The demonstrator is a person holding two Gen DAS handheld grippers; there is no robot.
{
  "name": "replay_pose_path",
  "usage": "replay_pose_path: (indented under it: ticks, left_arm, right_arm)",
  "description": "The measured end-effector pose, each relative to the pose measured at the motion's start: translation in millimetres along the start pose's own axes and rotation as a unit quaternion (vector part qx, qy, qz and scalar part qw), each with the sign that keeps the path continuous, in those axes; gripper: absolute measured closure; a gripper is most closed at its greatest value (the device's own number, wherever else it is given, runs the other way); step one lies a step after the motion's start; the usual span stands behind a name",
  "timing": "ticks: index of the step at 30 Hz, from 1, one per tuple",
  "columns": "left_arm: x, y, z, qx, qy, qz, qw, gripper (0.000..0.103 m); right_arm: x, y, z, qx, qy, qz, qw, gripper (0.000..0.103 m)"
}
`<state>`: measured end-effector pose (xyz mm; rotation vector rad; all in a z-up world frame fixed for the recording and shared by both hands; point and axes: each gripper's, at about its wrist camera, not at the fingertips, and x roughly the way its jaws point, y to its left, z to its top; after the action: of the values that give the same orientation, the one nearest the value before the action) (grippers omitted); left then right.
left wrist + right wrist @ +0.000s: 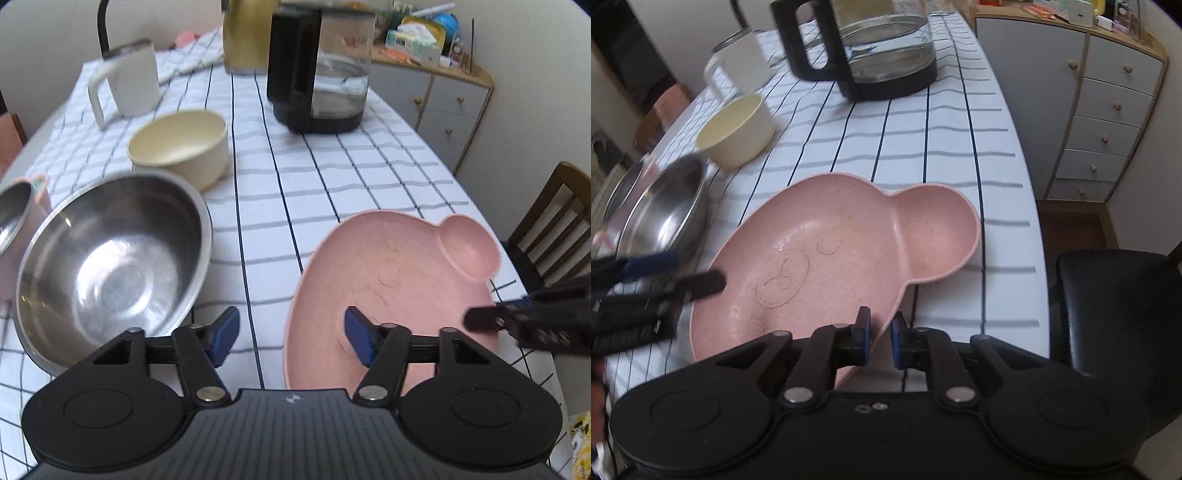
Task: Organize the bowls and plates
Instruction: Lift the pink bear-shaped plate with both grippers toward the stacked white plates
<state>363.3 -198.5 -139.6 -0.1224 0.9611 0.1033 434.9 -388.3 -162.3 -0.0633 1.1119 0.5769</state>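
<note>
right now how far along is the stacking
Nothing looks stacked yet. The right gripper has its jaws closed on the pink plate rim; the left gripper is open. The steel bowl and cream bowl sit apart on the table.

The left wrist camera sits low over the near edge of the table (332, 177), facing its far end, with the steel bowl (110, 266) close at 10 o'clock and the pink plate (391, 280) close at 2 o'clock. The right wrist camera looks from the plate's (842, 251) near right side, facing the far end too, plate at 12 o'clock. Both share plate, steel bowl (668, 214), cream bowl (181, 144) (737, 129), glass jug (321, 70) (871, 48) and mug (129, 79) (738, 64).
</note>
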Motion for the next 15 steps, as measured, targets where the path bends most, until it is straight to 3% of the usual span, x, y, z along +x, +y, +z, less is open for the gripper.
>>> replay_pose_path:
  ticks: [2, 7, 15]
  left_arm:
    - [5, 3, -3, -0.011, 0.022, -0.015, 0.9996, 0.046]
    - [14, 4, -17, -0.03, 0.071, -0.059, 0.9953, 0.075]
    - [-7, 8, -39, -0.051, 0.076, -0.062, 0.9939, 0.084]
  right_arm:
    - [-6, -1, -10, -0.014, 0.003, 0.007, 1.0, 0.092]
    - [-16, 2, -29, -0.029, 0.009, 0.022, 0.999, 0.092]
    - [-25, 10, -42, -0.024, 0.004, 0.015, 1.0, 0.093]
